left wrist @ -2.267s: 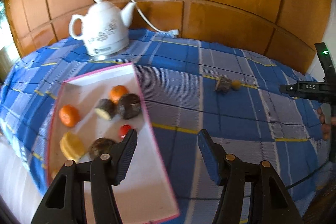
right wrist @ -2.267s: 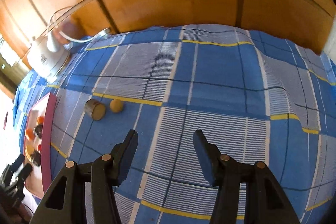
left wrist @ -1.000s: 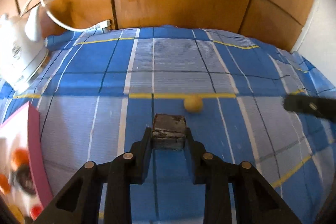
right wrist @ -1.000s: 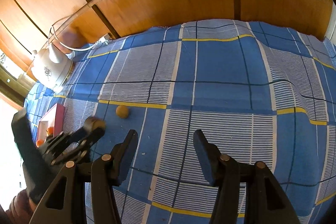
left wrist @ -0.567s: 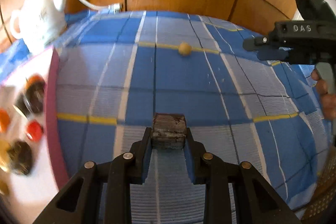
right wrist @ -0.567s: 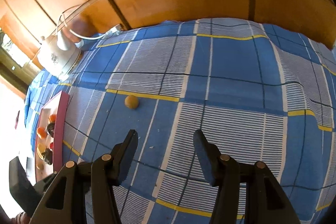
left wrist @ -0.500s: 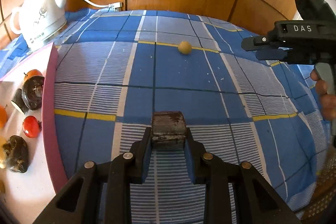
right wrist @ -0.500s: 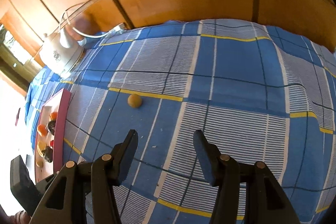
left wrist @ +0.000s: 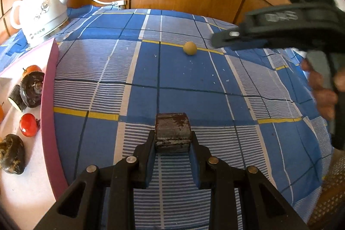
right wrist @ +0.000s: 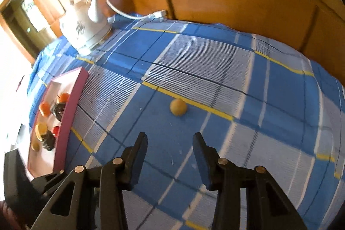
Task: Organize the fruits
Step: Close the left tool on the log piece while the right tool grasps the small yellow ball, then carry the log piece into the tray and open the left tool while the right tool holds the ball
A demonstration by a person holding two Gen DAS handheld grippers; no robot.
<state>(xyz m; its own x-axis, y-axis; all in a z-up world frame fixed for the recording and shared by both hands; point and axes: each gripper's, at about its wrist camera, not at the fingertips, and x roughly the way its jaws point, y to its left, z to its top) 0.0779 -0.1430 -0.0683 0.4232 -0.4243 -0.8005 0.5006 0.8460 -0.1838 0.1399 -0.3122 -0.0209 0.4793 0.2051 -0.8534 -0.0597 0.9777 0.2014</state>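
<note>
The left gripper (left wrist: 172,143) is clamping a dark brown, blocky, cut piece of fruit (left wrist: 172,132) between its two blue-padded fingers (left wrist: 195,156), which are pressing on its sides; the piece is being carried clear above the blue, white and yellow checked cloth (left wrist: 140,98). The right gripper (right wrist: 170,152) is holding nothing, its jaws standing wide apart and pointing toward a small round tan-yellow fruit (right wrist: 178,107) that is lying alone on the cloth, near a yellow stripe and well ahead of the fingertips.

Out to the left, a shallow white tray with a pink rim (left wrist: 48,100) is already holding several pieces: a red round fruit (left wrist: 29,127), two dark lumpy ones, an orange one and a cut dark piece. A white ceramic electric kettle with a white cord (left wrist: 39,12) is standing behind the tray, against the wooden wall panels.

By my reading, two steps are running together: the left side is carrying its piece toward the tray, and the right is lining up on the last loose fruit. Next, the left needs to swing over the pink rim, lower onto a bare patch of tray and open; the right needs to move forward, straddle the ball and close gently, since a round fruit is likely to roll.
</note>
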